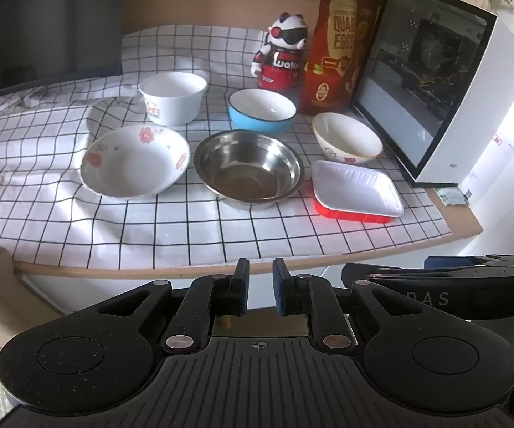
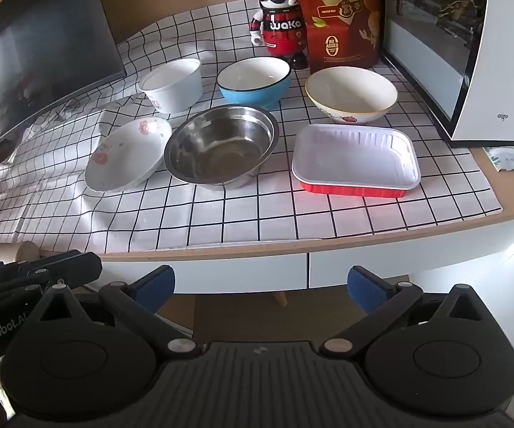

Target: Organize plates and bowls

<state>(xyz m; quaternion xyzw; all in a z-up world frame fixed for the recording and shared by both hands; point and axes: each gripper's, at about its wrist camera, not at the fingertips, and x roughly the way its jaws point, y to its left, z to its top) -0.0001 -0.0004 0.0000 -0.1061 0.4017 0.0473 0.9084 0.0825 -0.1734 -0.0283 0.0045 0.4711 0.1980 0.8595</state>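
Left wrist view: the left gripper (image 1: 260,285) sits low at the frame's bottom, short of the tabletop (image 1: 467,230) edge, its fingers drawn together with only a slim gap and nothing between them. On the checked cloth (image 1: 185,228), mid-frame: a flowered dish (image 1: 134,161) at left, a steel bowl (image 1: 249,168) in the centre, a red-sided tray (image 1: 356,192) at right. Behind them: a white cup (image 1: 173,98), a blue bowl (image 1: 261,110), a cream bowl (image 1: 346,138). All stand separate, none stacked.

Right wrist view: the right gripper (image 2: 260,285) is also below the tabletop edge, fingers spread wide, empty. The flowered dish (image 2: 128,155) touches or nearly touches the steel bowl (image 2: 221,146); I cannot tell which. The tray (image 2: 356,157) lies lower right of centre.

Risks, as I judge them: lifting the steel bowl may nudge the flowered dish. The loose, wrinkled cloth could drag and shift its neighbours. Smooth thin rims may slip from the fingers. The toy figure (image 2: 280,18) and snack bag (image 2: 342,18) behind could topple on an overreach.
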